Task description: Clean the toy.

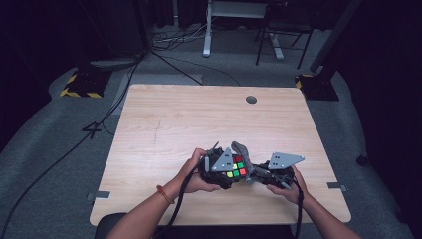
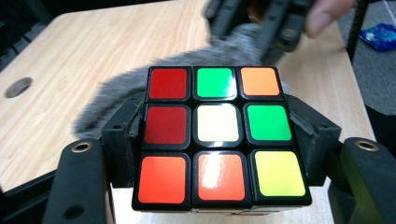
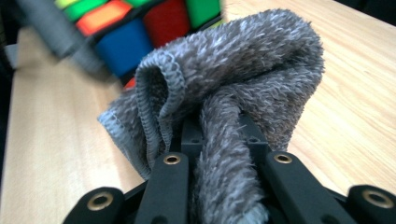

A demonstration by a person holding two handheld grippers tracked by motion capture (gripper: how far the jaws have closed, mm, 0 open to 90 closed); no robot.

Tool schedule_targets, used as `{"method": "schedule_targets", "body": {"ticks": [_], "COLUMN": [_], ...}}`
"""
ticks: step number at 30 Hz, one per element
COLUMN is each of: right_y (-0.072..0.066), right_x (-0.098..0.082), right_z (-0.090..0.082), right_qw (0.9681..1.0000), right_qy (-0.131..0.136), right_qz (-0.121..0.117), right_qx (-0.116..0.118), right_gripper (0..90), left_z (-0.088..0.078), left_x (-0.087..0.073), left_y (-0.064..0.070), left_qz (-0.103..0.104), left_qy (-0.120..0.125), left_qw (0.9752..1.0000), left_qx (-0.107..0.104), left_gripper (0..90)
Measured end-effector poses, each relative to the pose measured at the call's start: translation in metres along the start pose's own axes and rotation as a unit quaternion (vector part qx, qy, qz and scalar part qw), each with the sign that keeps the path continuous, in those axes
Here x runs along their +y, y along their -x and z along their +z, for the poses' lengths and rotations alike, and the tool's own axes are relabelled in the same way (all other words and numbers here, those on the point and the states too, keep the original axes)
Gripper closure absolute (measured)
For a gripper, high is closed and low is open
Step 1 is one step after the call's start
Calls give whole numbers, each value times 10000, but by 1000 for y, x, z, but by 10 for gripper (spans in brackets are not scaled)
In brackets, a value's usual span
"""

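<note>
Left gripper (image 1: 225,172) clamped on a Rubik's cube (image 2: 217,135), jaws pressing its two side faces; cube held just above the table (image 1: 174,124), near the front edge, a little right of centre. The face toward the left gripper's camera reads red, green, orange on top; red, white, green in the middle; orange, orange, yellow-green at the bottom.

Right gripper (image 3: 224,154) clenched on a bunched grey microfibre cloth (image 3: 243,70), the pile spilling over both jaws. In the high view the cloth (image 1: 245,155) sits against the cube's far right side, touching it. Work in hand looks like wiping the cube.

Risks, as judged:
- Glossy cube sides, grip on two faces only. A hard push from the cloth could twist the cube in the jaws or pop it out onto the table.
- Pressure on one layer could turn that layer instead of cleaning it.
- A loose cloth fold or hem could snag on a cube corner and pull free of the right gripper.
- Grippers sit close together; jaws could knock.

No brand, label or writing readable on cube, cloth or grippers.
</note>
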State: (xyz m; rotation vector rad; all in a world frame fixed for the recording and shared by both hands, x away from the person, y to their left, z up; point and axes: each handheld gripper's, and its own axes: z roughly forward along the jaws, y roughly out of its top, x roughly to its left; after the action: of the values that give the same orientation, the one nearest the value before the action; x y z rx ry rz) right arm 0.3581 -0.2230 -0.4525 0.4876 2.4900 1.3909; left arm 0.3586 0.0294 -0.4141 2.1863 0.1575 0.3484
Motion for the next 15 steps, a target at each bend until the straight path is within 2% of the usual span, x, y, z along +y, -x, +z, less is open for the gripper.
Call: {"method": "schedule_targets", "body": {"ticks": [4,6,7,9,11,13,15], "right_y": [-3,-6,-7,-8,-8,-6,-3], "right_x": [4,6,6,9,12,12,11], "right_z": [-4,-7,-8,-11,-13,-14,-13], "right_qw": [9997,9994,9992,9984,9981,9979,9985], "right_qy": [184,291,353,529,593,621,513], "right_qz": [-74,-133,-143,-173,-176,-131,-80], "right_qx": [146,162,157,88,5,-90,-157], "right_gripper": [777,777,778,777,777,778,778], "left_z": [-3,-1,2,9,14,15,14], "left_x": [-3,-6,-7,-9,-7,-4,-2], "left_y": [-7,-9,-9,-5,2,7,10], "left_qz": [-159,-220,-192,-125,41,100,114], "left_qy": [35,-56,-135,-257,-348,-326,-243], "left_qw": [9998,9997,9997,9996,9994,9993,9995], "left_qx": [80,69,84,-15,-53,-120,-170], "left_gripper": [334,334,334,334,334,334,334]}}
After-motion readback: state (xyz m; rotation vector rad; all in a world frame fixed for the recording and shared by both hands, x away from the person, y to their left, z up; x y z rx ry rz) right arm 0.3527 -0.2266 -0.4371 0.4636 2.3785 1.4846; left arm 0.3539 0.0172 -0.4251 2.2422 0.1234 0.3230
